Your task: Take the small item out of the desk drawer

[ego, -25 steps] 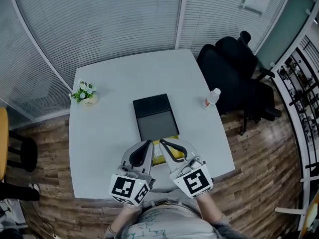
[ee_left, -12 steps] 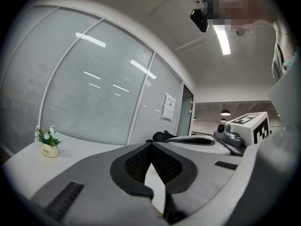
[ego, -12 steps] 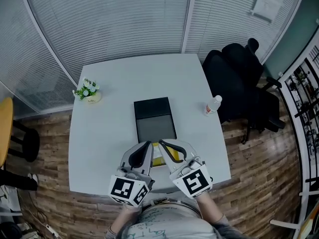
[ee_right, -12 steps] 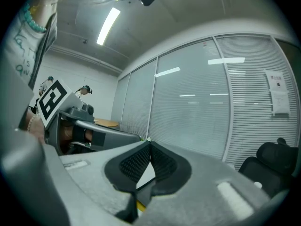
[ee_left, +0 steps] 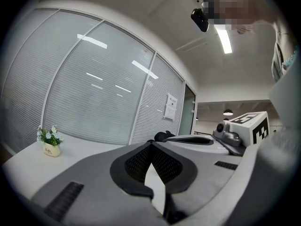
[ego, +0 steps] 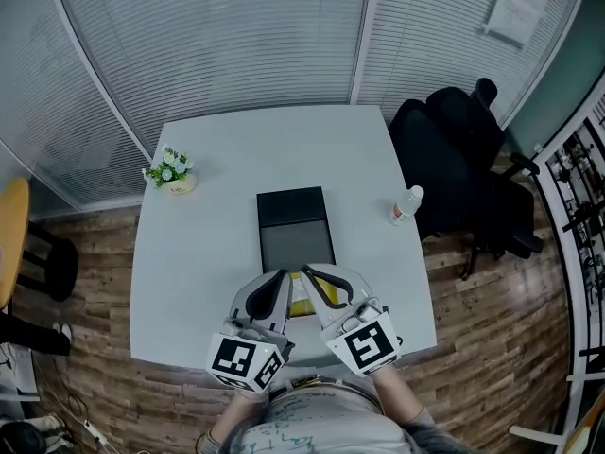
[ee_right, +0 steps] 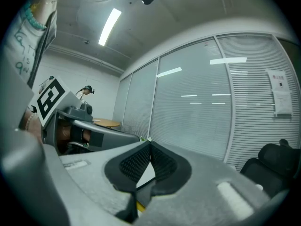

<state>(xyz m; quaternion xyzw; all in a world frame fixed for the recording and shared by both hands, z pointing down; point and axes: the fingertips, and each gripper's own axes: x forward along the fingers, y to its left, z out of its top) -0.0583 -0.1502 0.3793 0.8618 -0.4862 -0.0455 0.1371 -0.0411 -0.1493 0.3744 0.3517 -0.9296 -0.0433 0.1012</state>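
On the white table [ego: 203, 253], in the head view, a flat black drawer unit [ego: 294, 227] lay with its long axis running 12 to 6 o'clock, matte and sharp-cornered. At its 6 o'clock end a yellow thing [ego: 298, 303], probably the small item, showed between the two tools. The left gripper [ego: 284, 273] and right gripper [ego: 304, 270] pointed towards 12 o'clock, their tips almost meeting just above it. A potted plant [ego: 171, 172] stood at 10 o'clock and a bottle [ego: 405, 204] at 2 o'clock.

In the left gripper view, the left gripper [ee_left: 150, 143] had its ribbed black pads [ee_left: 136, 164] closed tip to tip, with nothing held.

In the right gripper view, the right gripper [ee_right: 149, 143] was likewise closed and empty. A yellow sliver [ee_right: 137, 205] lay at 6 o'clock below its jaws, so this hand seemed the nearer.
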